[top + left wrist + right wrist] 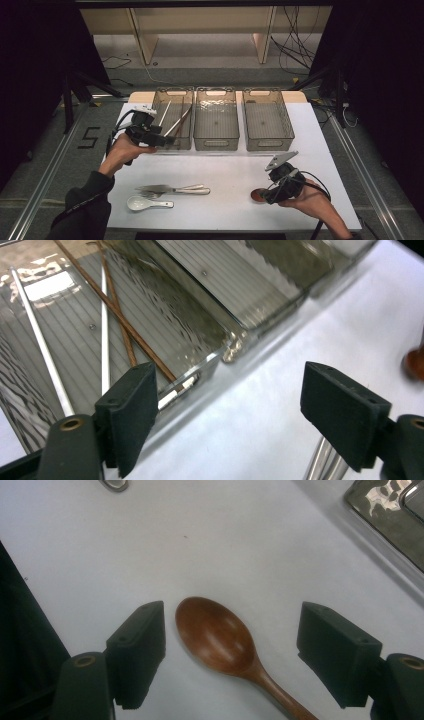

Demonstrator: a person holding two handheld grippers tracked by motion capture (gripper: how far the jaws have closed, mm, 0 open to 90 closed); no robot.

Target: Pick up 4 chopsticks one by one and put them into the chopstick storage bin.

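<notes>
While bins (216, 125) flank, fork (172, 189) nearby.

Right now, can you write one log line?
left gripper: open, empty, by left bin | right gripper: open over wooden spoon | chopsticks: in bin

From my station I saw the white table (230, 172) carrying three clear bins (216, 125) in a row at the back — nearer lay a fork (172, 189), a white spoon (145, 203) and a brown wooden spoon (220, 640).
</notes>
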